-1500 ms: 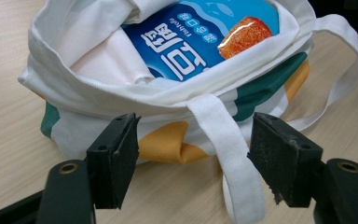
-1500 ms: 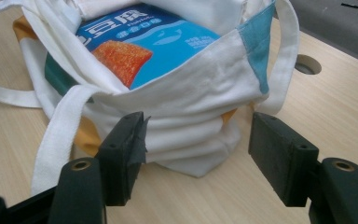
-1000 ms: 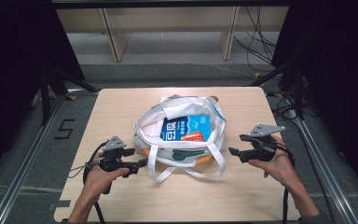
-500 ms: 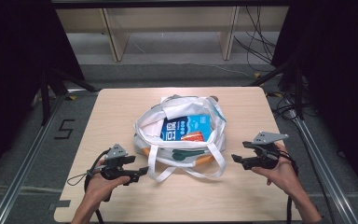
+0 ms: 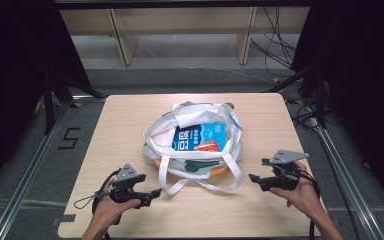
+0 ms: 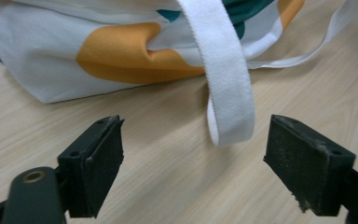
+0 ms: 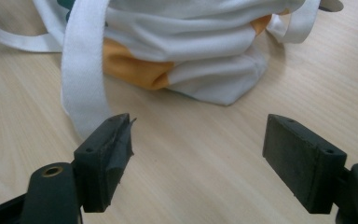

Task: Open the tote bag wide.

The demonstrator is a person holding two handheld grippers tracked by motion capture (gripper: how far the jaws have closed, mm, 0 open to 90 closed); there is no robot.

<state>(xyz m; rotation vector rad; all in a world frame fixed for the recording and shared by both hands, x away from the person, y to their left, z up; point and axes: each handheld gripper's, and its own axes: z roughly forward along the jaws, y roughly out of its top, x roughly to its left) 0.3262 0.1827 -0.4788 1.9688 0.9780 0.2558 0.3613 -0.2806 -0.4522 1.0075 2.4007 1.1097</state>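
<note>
A white tote bag [image 5: 195, 145] is seen at the worktop [image 5: 130, 115] centre. Both jaws have just been opening: left hand-held gripper [image 5: 156, 193] and right hand-held gripper [image 5: 253, 178] are released, nothing grasped.

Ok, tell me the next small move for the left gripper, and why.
Probably ease the left gripper forward and close on the strap. Its jaws have just been opening and stand wide with nothing pressed between them, and the strap's loop lies on the table just ahead, between the jaw lines. The bag sits open beyond it.
</note>
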